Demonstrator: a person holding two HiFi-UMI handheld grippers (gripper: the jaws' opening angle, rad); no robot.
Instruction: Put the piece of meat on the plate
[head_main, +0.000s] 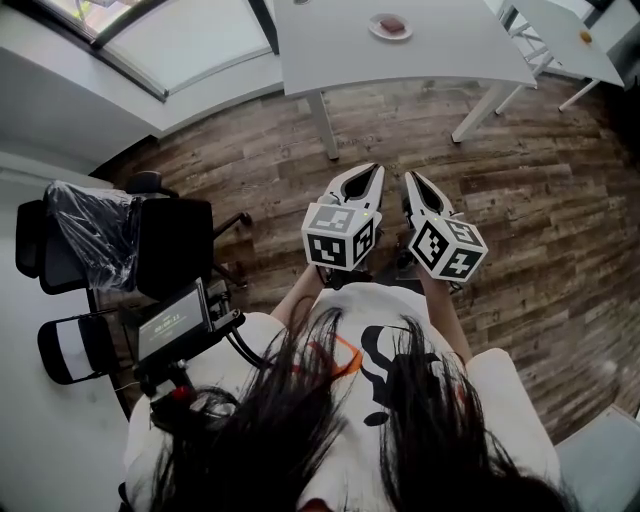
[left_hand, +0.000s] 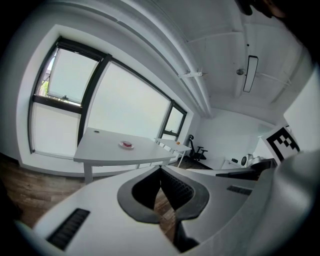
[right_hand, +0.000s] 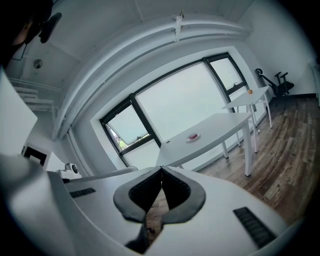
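Observation:
A reddish piece of meat (head_main: 392, 24) lies on a small white plate (head_main: 376, 30) on the white table (head_main: 430, 55) far ahead. In the left gripper view the plate (left_hand: 127, 145) with the meat on it is small on the tabletop; in the right gripper view the plate (right_hand: 193, 136) shows likewise. My left gripper (head_main: 378, 170) and right gripper (head_main: 409, 178) are held side by side over the wooden floor, well short of the table. Both have their jaws shut with nothing between them.
A black office chair (head_main: 165, 245) with a plastic-wrapped item stands at left, beside a device with a small screen (head_main: 172, 322). A second white table (head_main: 580, 40) stands at the far right. The table's legs (head_main: 322, 122) rise from wood flooring.

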